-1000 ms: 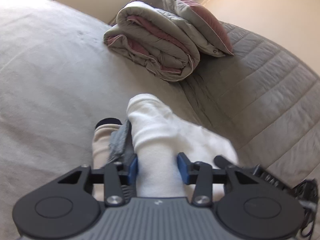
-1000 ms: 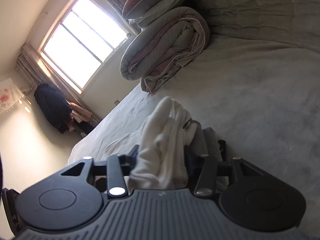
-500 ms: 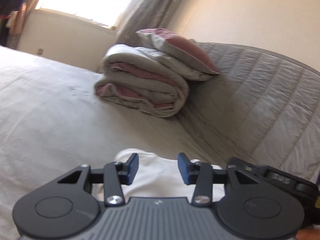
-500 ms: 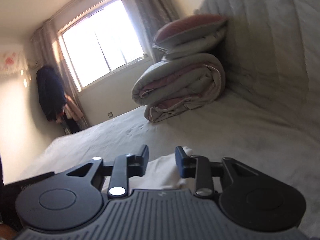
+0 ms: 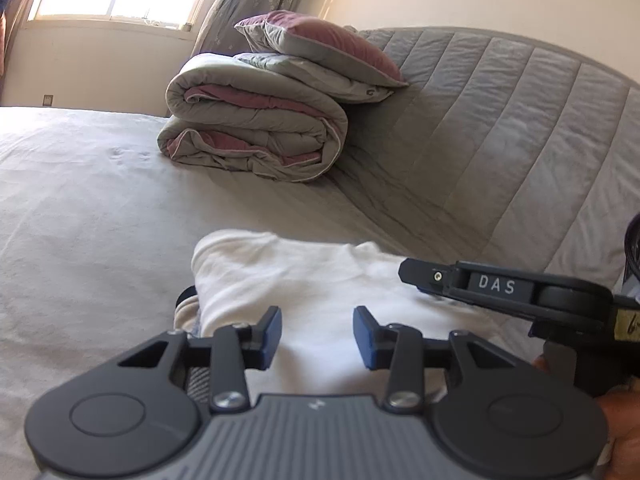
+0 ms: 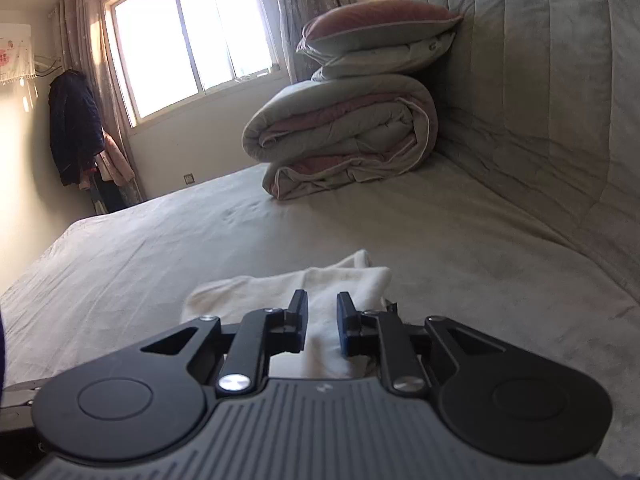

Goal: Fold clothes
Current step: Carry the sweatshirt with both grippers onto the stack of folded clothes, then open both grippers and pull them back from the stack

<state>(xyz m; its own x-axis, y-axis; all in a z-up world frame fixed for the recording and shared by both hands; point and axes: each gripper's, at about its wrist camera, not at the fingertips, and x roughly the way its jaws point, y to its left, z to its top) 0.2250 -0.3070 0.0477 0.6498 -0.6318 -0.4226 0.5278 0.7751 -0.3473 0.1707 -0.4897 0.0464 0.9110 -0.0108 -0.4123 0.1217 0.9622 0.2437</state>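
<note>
A: What is different for us now, compared with a second ago?

B: A second ago the white garment (image 5: 320, 276) stood up between the fingers of both tools. Now it lies flat on the bed (image 5: 92, 208), just below and in front of our left hand-held gripper (image 5: 317, 336). So we have let it go and pulled both tools up and back.

A: Do we hold anything with the left one?

B: No. Its blue pads stand about half open and nothing is between them; we only see the white cloth under the gap. Under the left edge of the white garment a beige and grey piece (image 5: 186, 314) shows a little, near the left finger.

A: And our right hand-held gripper (image 6: 322, 328)?

B: Its jaws are narrower than a second ago, with a small gap. The white garment (image 6: 288, 284) passes under that gap, and it looks to us that the pads do not press it. In the left view this tool hangs over the right side of the garment.

A: What does it mean for the folding?

B: We judge that one fold is finished and set down. The folded quilt (image 5: 256, 132) and the pillow (image 5: 320, 46) lie well ahead, far from our work. Probably we next smooth this piece, or take another one.
</note>
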